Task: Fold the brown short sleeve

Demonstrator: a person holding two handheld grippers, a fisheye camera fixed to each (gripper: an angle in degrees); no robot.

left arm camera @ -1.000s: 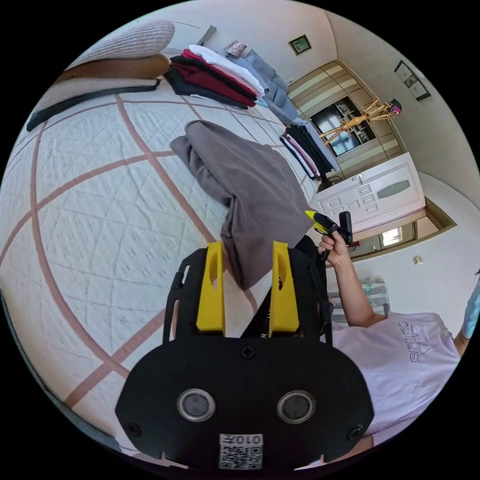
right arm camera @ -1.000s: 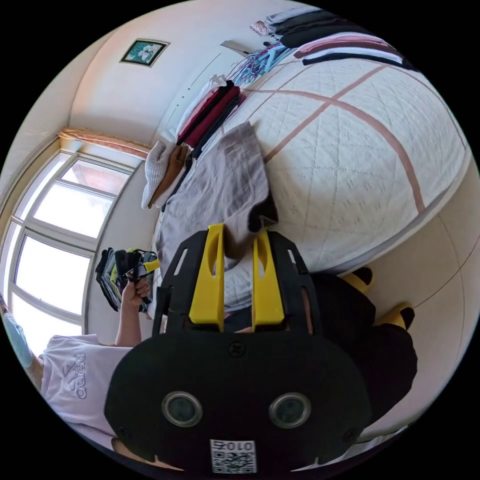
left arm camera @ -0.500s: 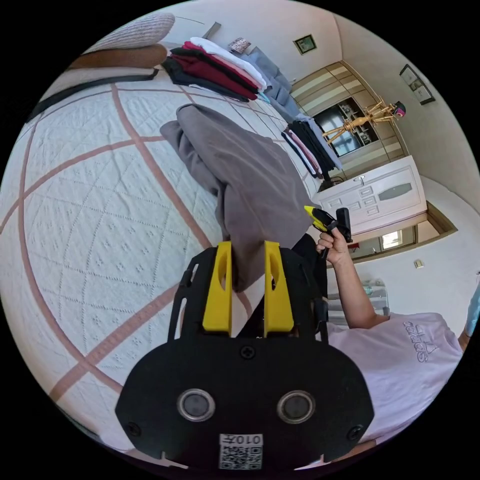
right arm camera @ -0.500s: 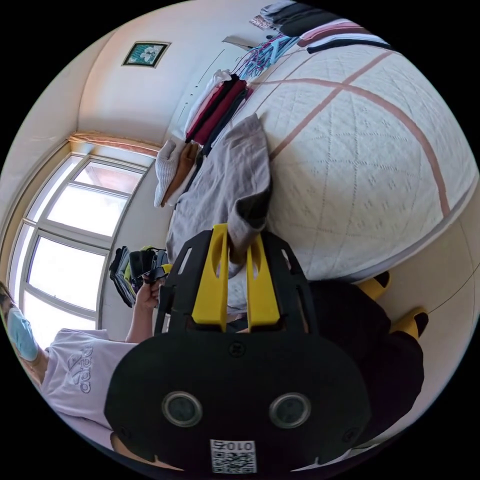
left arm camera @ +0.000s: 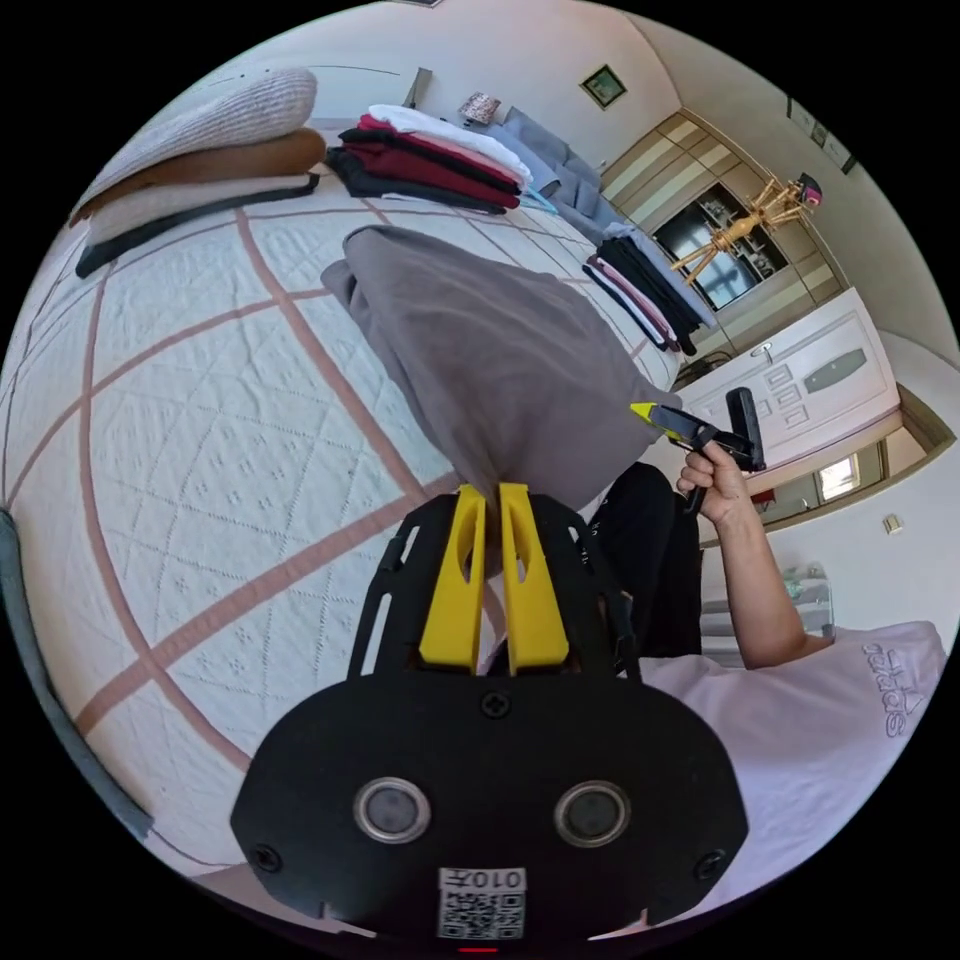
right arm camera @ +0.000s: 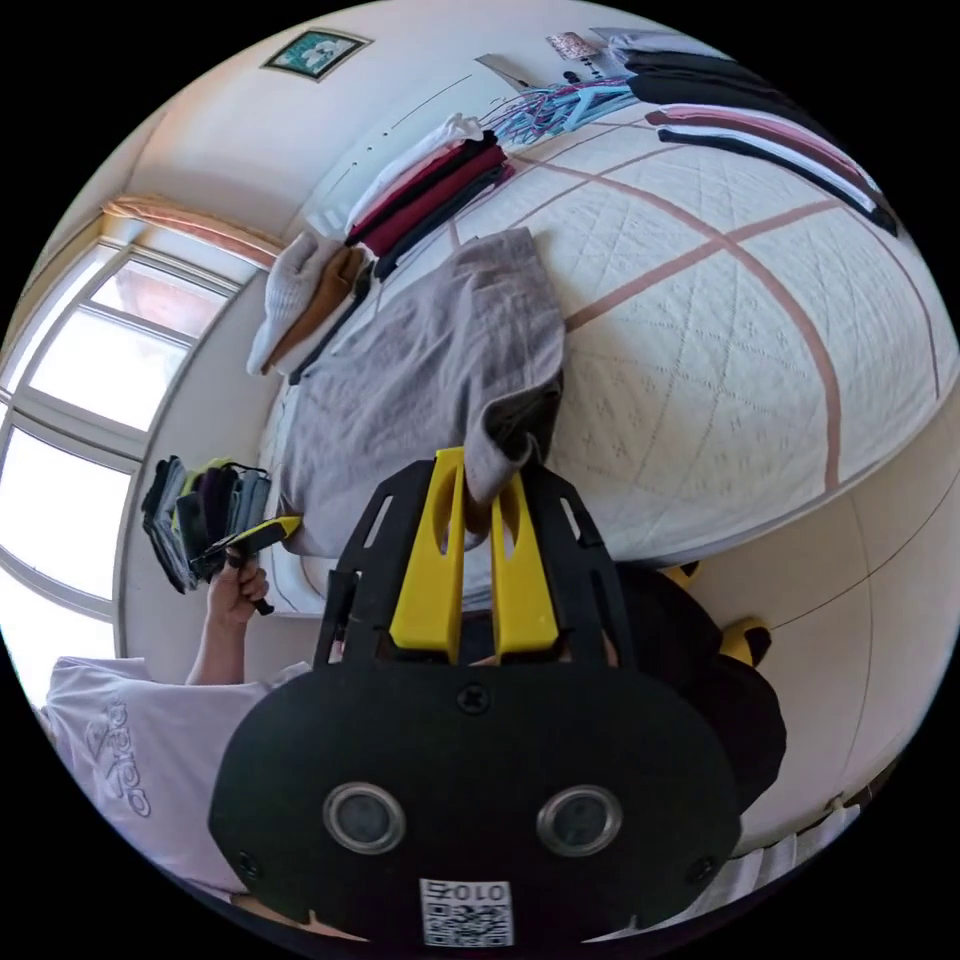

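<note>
A grey-brown short-sleeve shirt (left arm camera: 490,340) lies stretched on the quilted bed (left arm camera: 200,400), its near edge lifted. My left gripper (left arm camera: 492,495) is shut on one corner of that edge. In the right gripper view the same shirt (right arm camera: 430,360) spreads away from me, and my right gripper (right arm camera: 480,485) is shut on its other near corner. The other gripper (left arm camera: 690,430) shows at the shirt's far edge in the left gripper view, held in a hand. In the right gripper view the left gripper (right arm camera: 240,545) shows at the left, also in a hand.
Folded clothes are stacked at the head of the bed (left arm camera: 430,160), with pillows (left arm camera: 200,150) beside them. More folded garments (left arm camera: 640,285) line the far bed edge. A person in a pale shirt (left arm camera: 830,720) stands at the bed's side. A white door (left arm camera: 800,385) and a window (right arm camera: 70,420) are behind.
Both grippers' jaws have closed on the shirt's near corners, from wide apart to pinched. The near edge is now lifted and pulled taut.
</note>
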